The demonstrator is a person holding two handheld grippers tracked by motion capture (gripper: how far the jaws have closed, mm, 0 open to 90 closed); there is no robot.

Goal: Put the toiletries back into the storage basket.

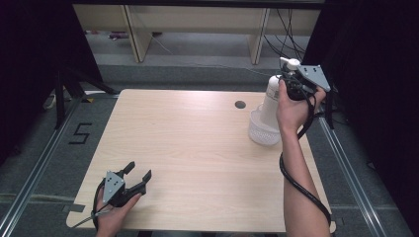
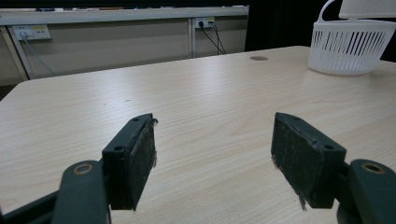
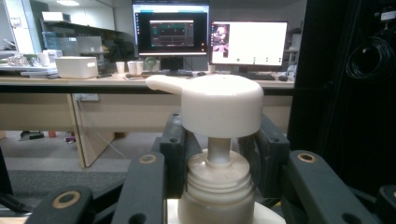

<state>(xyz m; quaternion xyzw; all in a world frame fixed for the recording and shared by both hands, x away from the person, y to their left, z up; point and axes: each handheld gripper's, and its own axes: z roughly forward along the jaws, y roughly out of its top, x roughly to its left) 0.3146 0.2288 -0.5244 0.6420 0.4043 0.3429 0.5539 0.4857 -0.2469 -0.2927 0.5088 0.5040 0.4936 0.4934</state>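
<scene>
The white plastic pump bottle (image 1: 271, 101), standing in the white slotted basket (image 1: 261, 132), is clamped at its ribbed neck by the right gripper (image 3: 218, 154) — rigid, smooth, probably top-heavy. The left gripper (image 2: 212, 154) is held wide, well away from the basket.

Pale wood-grain table (image 1: 197, 148), matt; white slatted plastic basket (image 2: 350, 46); smooth white plastic pump bottle (image 3: 217, 140).

the person's arms are bare, with no sleeves. each hand has a black gripper with two flat, thick jaws. the left gripper (image 1: 132, 174) has a grey three-cornered plate (image 1: 113, 184) on top with small dark holes. the right gripper (image 1: 291, 78) has a grey plate (image 1: 314, 75) too. a thick black cable (image 1: 301, 185) loops along the right arm. round brass-coloured rings (image 3: 66, 199) sit in the jaw arms.
</scene>
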